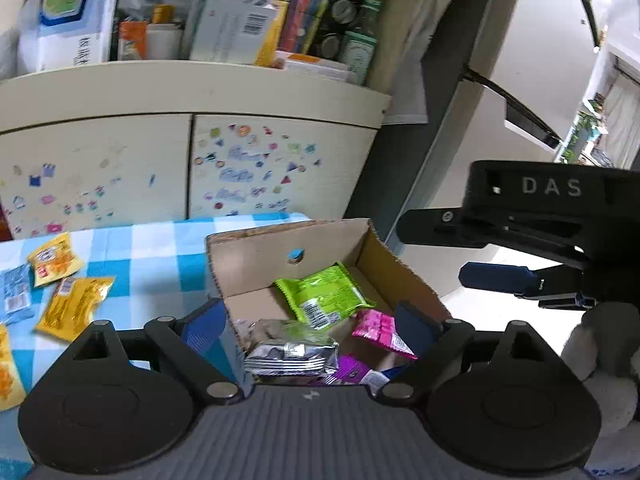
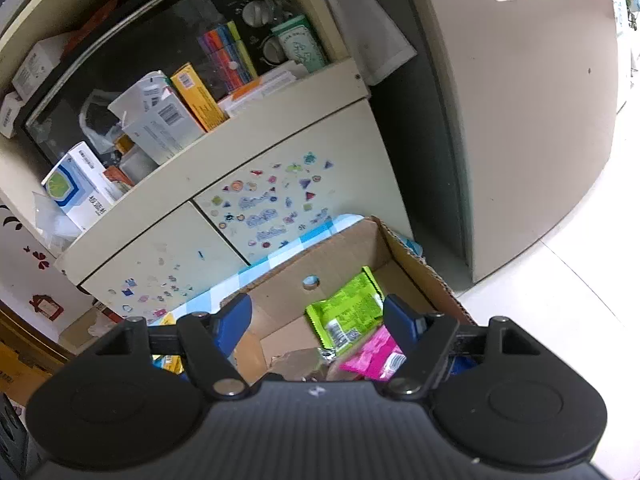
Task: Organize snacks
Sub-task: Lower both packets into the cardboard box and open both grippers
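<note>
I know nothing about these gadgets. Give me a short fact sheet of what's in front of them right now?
setting: checked tablecloth in front of a stickered cabinet
box: open cardboard, on the cloth
in box: green packet, pink packet, silver packet
outside box: yellow packets on the cloth
left gripper: open, empty, over the box
right gripper: open, empty, over the box

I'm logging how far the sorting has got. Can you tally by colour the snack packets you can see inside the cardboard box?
Green packet: 1
Silver packet: 1
Pink packet: 1
Purple packet: 1
Total: 4 clearly visible in the cardboard box; others may be hidden behind the left gripper.
</note>
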### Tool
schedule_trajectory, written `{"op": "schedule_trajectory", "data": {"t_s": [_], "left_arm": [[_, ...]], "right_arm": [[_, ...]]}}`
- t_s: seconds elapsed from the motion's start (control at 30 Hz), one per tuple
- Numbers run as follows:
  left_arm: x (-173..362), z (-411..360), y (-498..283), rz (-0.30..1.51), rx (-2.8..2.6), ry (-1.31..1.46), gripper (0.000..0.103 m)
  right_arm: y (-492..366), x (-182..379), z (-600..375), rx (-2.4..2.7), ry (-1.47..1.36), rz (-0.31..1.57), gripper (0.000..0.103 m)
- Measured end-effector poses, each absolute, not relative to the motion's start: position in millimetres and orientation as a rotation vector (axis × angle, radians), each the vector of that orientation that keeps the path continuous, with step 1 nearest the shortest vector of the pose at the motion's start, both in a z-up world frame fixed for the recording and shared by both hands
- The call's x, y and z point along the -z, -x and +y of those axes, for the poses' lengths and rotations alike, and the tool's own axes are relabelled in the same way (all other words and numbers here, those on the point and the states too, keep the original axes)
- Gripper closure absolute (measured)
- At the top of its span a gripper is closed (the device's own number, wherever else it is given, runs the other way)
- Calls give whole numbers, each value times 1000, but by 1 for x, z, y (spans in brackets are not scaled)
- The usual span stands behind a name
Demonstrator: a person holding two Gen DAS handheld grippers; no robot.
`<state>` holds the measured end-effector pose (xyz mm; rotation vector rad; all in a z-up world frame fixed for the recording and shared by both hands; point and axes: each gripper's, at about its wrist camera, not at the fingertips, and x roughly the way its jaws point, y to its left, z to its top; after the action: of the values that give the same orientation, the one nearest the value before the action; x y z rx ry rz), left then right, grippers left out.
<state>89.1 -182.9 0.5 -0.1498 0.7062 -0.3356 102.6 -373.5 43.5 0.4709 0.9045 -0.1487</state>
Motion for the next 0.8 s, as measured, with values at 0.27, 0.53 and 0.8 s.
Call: {"op": "schedule_trajectory", "data": {"t_s": [0.27, 0.53, 0.8], "left_arm": [[-6, -169, -79, 739, 288, 121, 8], [-15, -133, -72, 764, 201, 107, 8], [-24, -74, -66, 780, 77, 106, 8]], "right_arm": [[-106, -44, -360, 87, -455, 908, 29], [-110, -46, -338, 9, -397, 898, 29], [-112, -47, -317, -51, -368, 895, 29]]}}
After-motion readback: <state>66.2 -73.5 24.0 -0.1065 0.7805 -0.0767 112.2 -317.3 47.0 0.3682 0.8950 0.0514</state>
